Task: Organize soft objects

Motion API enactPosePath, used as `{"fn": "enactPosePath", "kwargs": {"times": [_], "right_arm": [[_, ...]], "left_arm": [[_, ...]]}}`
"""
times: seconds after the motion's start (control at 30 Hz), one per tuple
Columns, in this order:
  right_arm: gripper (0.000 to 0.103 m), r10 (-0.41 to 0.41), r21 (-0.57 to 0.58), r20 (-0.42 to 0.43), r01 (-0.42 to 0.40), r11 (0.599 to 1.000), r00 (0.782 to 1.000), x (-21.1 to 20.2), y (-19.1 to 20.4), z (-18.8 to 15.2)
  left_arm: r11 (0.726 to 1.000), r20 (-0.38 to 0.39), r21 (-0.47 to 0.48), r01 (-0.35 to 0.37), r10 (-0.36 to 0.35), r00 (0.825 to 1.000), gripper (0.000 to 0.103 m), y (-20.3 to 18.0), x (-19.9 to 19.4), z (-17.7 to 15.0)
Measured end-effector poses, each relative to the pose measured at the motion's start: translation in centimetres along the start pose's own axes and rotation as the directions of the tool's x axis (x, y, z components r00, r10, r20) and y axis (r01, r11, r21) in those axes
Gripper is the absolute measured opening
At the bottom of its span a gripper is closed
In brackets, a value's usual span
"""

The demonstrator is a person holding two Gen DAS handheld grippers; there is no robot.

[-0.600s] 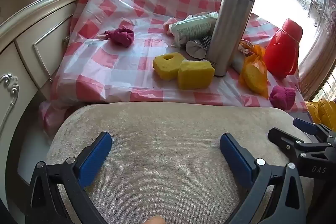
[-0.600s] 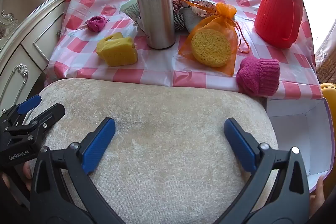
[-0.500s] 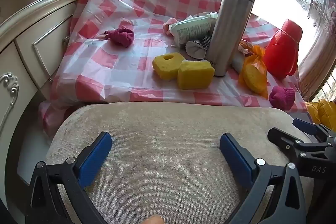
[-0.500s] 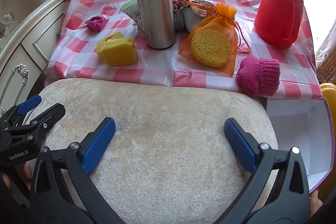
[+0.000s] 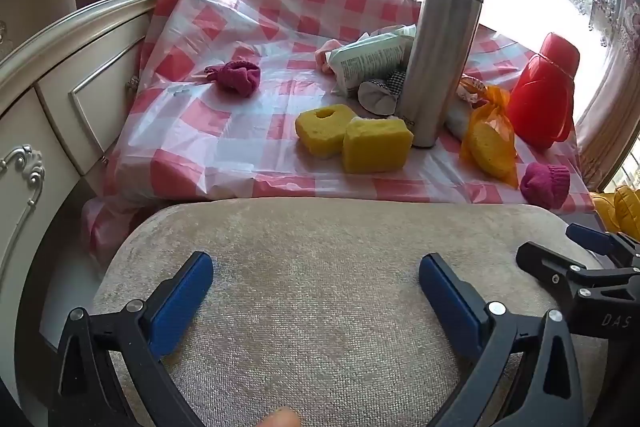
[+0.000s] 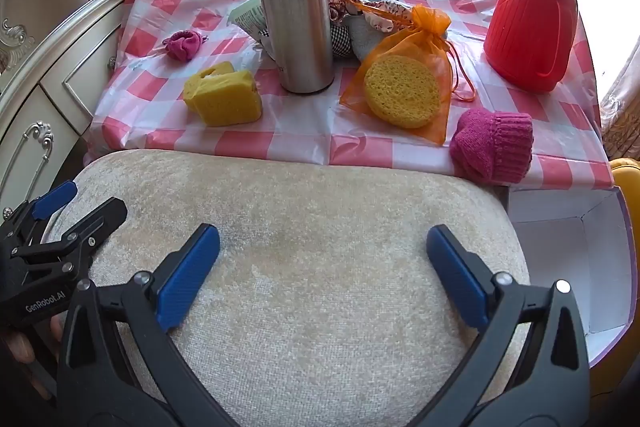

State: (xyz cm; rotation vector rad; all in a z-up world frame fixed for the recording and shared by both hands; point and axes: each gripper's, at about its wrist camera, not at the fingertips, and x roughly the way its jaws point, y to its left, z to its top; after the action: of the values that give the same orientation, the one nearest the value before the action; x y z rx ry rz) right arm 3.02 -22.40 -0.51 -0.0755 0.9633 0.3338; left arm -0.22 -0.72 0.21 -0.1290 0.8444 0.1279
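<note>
Both grippers hover spread and empty — left gripper (image 5: 316, 291), right gripper (image 6: 323, 267). Nearest ahead of the right gripper sits the pink sock (image 6: 493, 147) — approach low, pinch its bulk.

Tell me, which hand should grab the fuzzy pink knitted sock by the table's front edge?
Probably the right. The pink knitted sock lies just ahead of the open right gripper, beside the white cardboard box. From the left gripper it sits far off to the right.
</note>
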Motion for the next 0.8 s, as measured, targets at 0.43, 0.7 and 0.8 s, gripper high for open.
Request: {"fn": "enactPosePath", "kwargs": {"times": [0.43, 0.7, 0.8], "right_arm": [[0.103, -0.003, 0.005, 0.025, 0.002, 1.0, 1.0, -0.05, 0.01, -0.28], [0.103, -0.002, 0.005, 0.025, 0.002, 1.0, 1.0, -0.15, -0.01, -0.34], [0.103, -0.002, 0.005, 0.026, 0.002, 1.0, 1.0, -0.14, -0.03, -0.35]], "left_arm": [[1.0, 0.009, -0.01, 0.015, -0.015, 1.0, 0.103, 0.27, 0.26, -0.14], [1.0, 0.01, -0.009, 0.014, -0.014, 1.0, 0.103, 0.22, 0.26, -0.22], [1.0, 0.01, -0.009, 0.014, -0.014, 1.0, 0.103, 0.21, 0.26, -0.22]]}}
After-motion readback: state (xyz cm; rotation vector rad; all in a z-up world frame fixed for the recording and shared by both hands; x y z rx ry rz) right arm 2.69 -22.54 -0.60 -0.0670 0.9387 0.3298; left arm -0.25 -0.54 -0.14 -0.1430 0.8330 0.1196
